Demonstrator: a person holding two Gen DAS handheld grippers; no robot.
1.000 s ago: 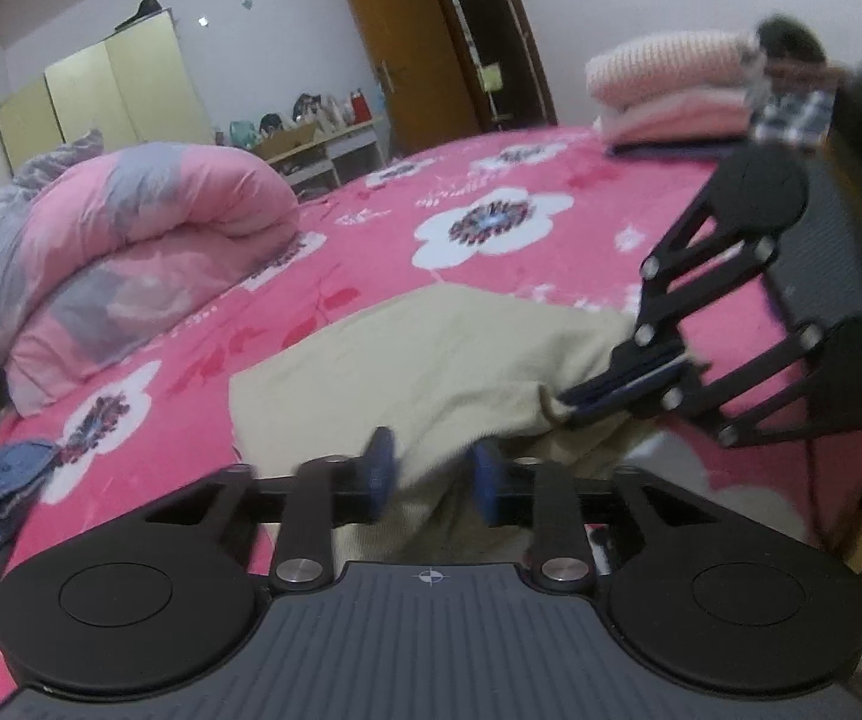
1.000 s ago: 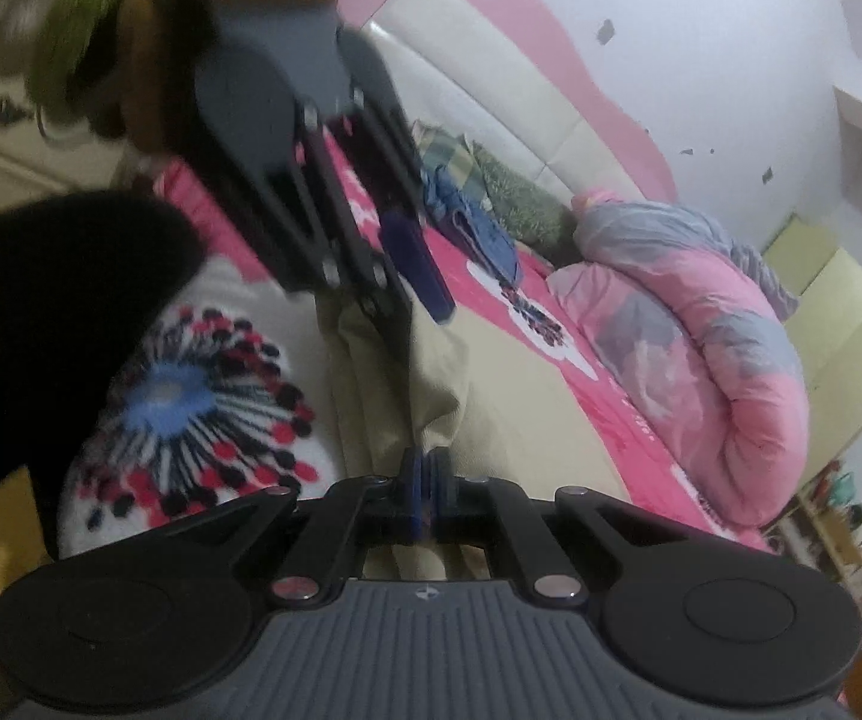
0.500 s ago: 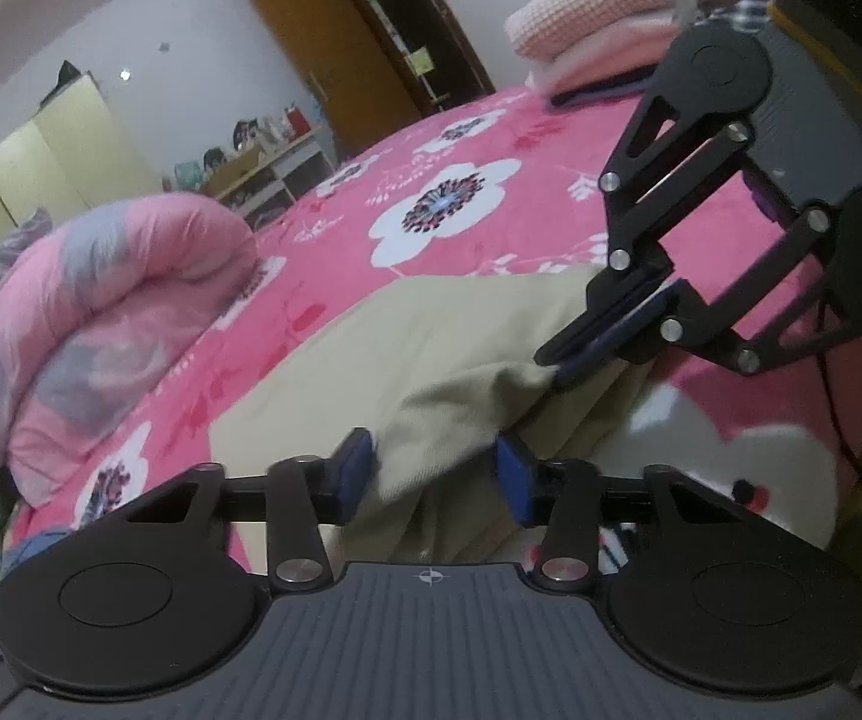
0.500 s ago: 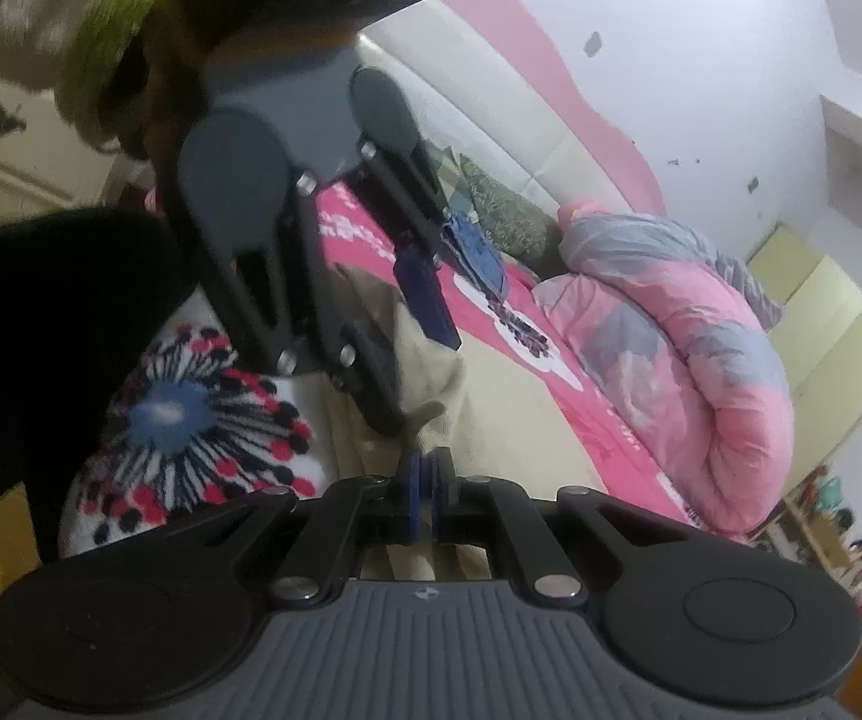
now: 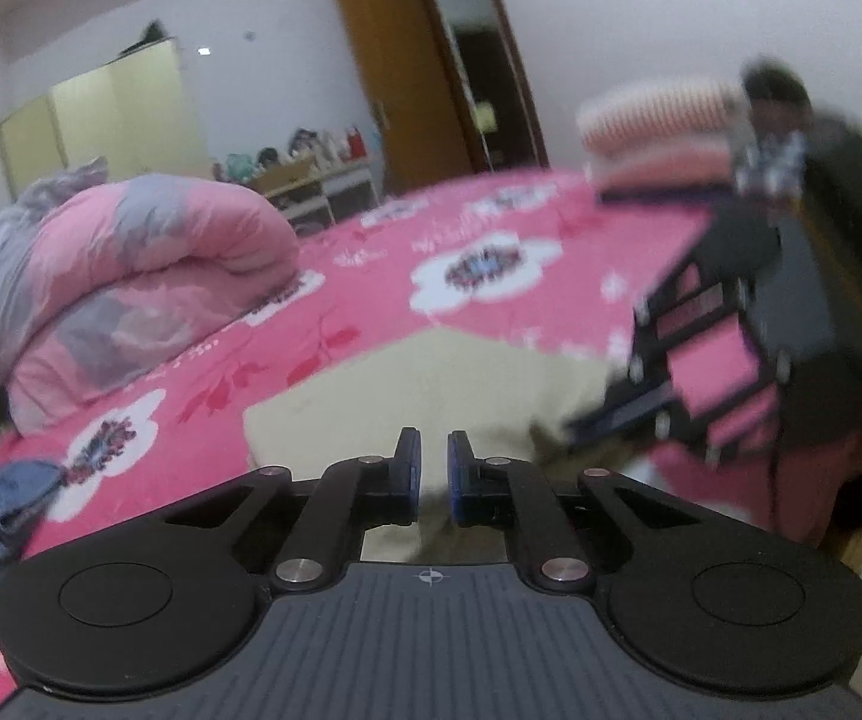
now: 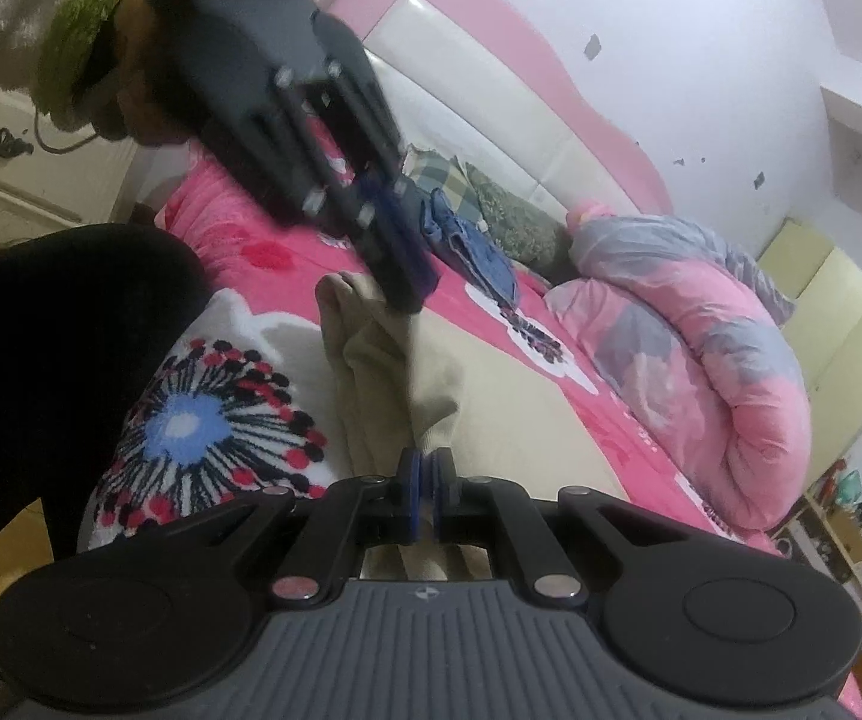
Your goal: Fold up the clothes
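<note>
Left wrist view: my left gripper (image 5: 433, 468) nearly closed on beige cloth (image 5: 431, 378); right gripper (image 6: 428, 495) pinches it too. Pink floral bed (image 5: 491, 300), rolled duvet (image 5: 131, 276), wardrobe (image 5: 101, 114), door (image 5: 395, 60).

No readable text, label, brand or number appears in either view. The only sign is a small crosshair mark at the front edge of each device's ribbed grey body: on the left gripper (image 5: 433, 474) just toward 6 o'clock of the blue pads, and likewise on the right gripper (image 6: 427, 495).
</note>
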